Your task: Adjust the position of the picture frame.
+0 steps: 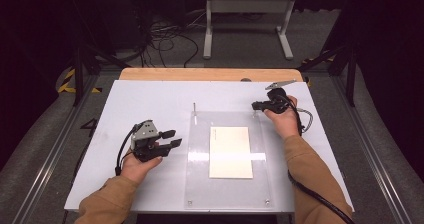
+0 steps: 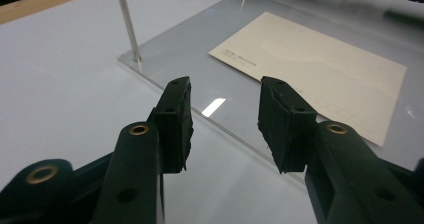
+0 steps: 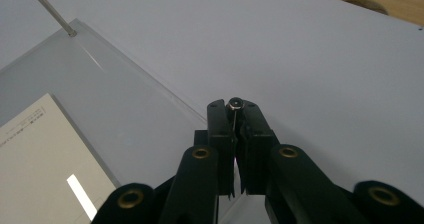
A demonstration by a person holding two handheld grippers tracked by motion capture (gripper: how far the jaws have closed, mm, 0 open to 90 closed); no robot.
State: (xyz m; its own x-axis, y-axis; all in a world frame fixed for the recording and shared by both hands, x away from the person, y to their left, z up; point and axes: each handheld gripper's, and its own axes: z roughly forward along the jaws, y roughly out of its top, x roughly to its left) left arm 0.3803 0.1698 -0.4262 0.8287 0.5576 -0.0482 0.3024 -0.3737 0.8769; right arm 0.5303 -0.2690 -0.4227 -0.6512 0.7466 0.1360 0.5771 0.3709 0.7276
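Between the closed jaws of the right gripper (image 3: 234,115), a thin metal pin (image 3: 233,104) stands clamped at the far right corner of a clear acrylic plate (image 1: 197,149); its round head pokes out just above the jaw tips in the right gripper view. Up and to the left of those jaws in that view, a second metal post (image 3: 47,10) rises slanted from the plate's other far corner. A cream card (image 3: 35,154) lies flat on the plate to the left of the jaws, printed along one edge.

Across the plate, the left gripper (image 2: 225,114) is held with its jaws wide apart and nothing between them, their tips hovering over the plate's near edge as seen in the left gripper view. Ahead of the open jaws lies the card, and ahead to their left stands the upright post. Seen from the high view, both grippers sit over a white board (image 1: 125,109) resting on a wooden table (image 1: 165,74).
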